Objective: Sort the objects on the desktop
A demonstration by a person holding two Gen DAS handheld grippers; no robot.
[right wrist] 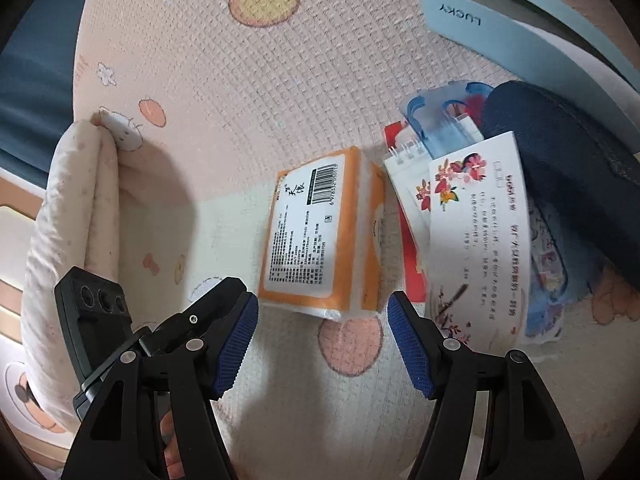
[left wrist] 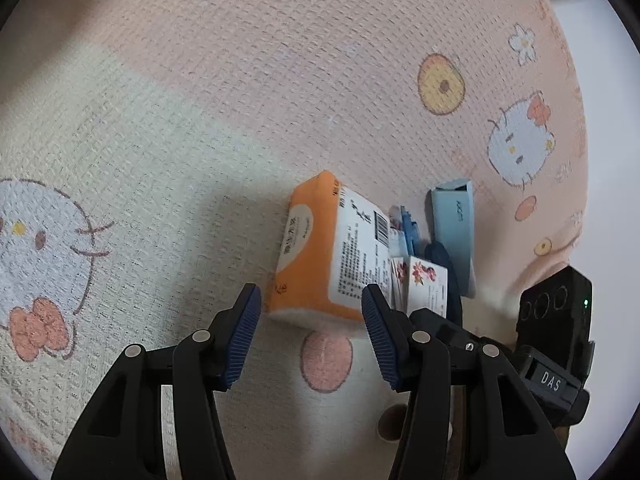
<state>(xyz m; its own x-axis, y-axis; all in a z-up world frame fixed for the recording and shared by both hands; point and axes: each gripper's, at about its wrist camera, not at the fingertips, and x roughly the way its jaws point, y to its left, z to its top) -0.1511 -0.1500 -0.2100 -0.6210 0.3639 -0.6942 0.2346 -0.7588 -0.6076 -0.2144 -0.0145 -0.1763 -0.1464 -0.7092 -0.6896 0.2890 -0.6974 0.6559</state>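
Clearly, the orange tissue pack point(right wrist: 320, 232) is our landmark: it lies on the cartoon-printed mat point(right wrist: 248, 92), just ahead of both pairs of tongs, with the rest of the clutter heaped on its far side as seen from the left wrist. We hold the left gripper point(left wrist: 312, 336) spread wide, its 2 blue ribbed pads on either side of the pack's near corner and not yet touching it; the right gripper point(right wrist: 320, 344) is likewise spread and empty, a short way back from the pack's near edge. We judge the pack light, soft and wrapped in slick film, so it should squash and may slide; pinching across its 2 long flanks, near the middle, seems safest. Its white label carries a barcode with digits starting 69783 and dense small print we cannot read. Beside the pack leans a white floral card point(right wrist: 476, 216) with printed text too small to make out, touching a small spiral notepad point(right wrist: 404, 160) and a blue clear plastic case point(right wrist: 444, 116). Beyond those lies a dark blue pouch point(right wrist: 560, 168), and further still a pale blue box point(right wrist: 460, 12) marked LUCKY.
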